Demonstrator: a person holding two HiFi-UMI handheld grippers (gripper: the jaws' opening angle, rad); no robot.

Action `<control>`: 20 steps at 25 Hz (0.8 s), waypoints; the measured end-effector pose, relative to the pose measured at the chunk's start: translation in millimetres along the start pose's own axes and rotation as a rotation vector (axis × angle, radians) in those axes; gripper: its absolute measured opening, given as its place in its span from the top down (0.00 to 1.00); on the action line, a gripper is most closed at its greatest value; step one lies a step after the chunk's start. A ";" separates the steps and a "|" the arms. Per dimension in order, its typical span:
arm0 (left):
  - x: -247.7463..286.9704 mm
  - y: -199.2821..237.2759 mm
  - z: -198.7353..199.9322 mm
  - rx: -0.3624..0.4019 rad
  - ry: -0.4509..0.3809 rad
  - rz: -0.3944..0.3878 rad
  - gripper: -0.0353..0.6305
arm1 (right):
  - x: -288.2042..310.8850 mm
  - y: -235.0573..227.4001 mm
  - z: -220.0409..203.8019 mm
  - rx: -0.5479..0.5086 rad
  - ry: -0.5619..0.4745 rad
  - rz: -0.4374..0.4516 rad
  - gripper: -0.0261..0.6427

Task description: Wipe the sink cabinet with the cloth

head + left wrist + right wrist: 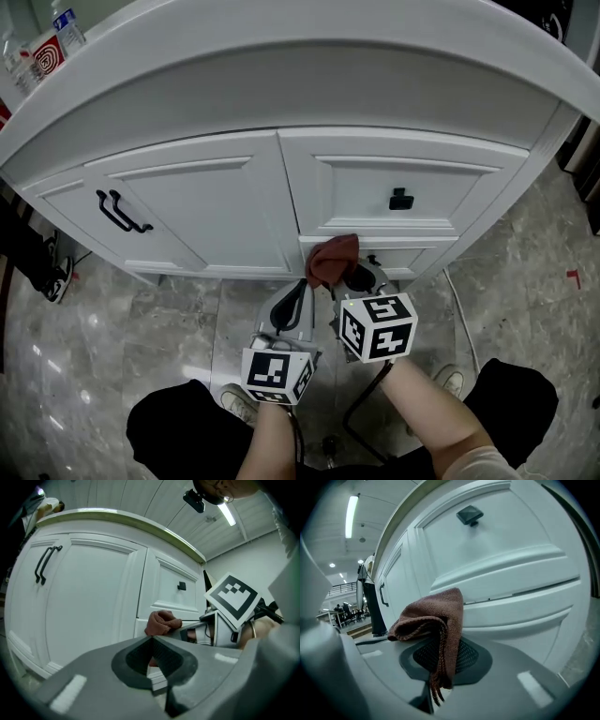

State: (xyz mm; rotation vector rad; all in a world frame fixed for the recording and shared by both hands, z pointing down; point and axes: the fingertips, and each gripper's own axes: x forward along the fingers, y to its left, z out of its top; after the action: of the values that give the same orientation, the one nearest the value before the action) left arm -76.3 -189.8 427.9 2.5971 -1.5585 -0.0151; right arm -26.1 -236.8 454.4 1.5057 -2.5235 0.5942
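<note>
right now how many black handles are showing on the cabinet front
3: two bar pulls side by side at left, one square knob on the upper right drawer. The cloth may hide another.

The grey marbled tile floor (122, 319) fills the lower half of the frame, glossy with pale reflections at lower left. The white sink cabinet (216, 216) stands on it. At the bottom centre, a person's two light shoes (234, 401) (452, 380) are planted on the tiles. A dark shoe (58, 278) sits at the left edge and a small red mark (573, 277) at the right. On the countertop (328, 37), upper left, stand a water bottle (67, 26) and a red-and-white box (47, 54).
</note>
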 end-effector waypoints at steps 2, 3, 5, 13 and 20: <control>-3.9 8.1 -3.5 0.008 0.012 0.010 0.95 | 11.6 9.9 -2.7 0.000 0.009 0.025 0.84; -5.7 12.0 -5.2 0.012 0.018 0.014 0.95 | 16.5 14.4 -4.1 -0.003 0.014 0.037 0.84; -8.6 19.5 -7.5 0.015 0.025 0.024 0.95 | 24.2 22.1 -7.0 -0.012 0.023 0.059 0.84; -5.1 20.8 -7.3 0.012 0.020 0.013 0.95 | 27.4 22.8 -10.1 -0.026 0.032 0.062 0.84; 3.3 2.1 -5.8 -0.047 -0.006 -0.036 0.95 | 11.7 -16.5 -12.7 -0.003 0.040 -0.023 0.84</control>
State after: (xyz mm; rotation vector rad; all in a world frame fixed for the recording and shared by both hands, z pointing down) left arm -76.2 -193.2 434.0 2.5909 -1.4943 -0.0613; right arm -18.5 -248.1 474.0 1.5048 -2.4730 0.6111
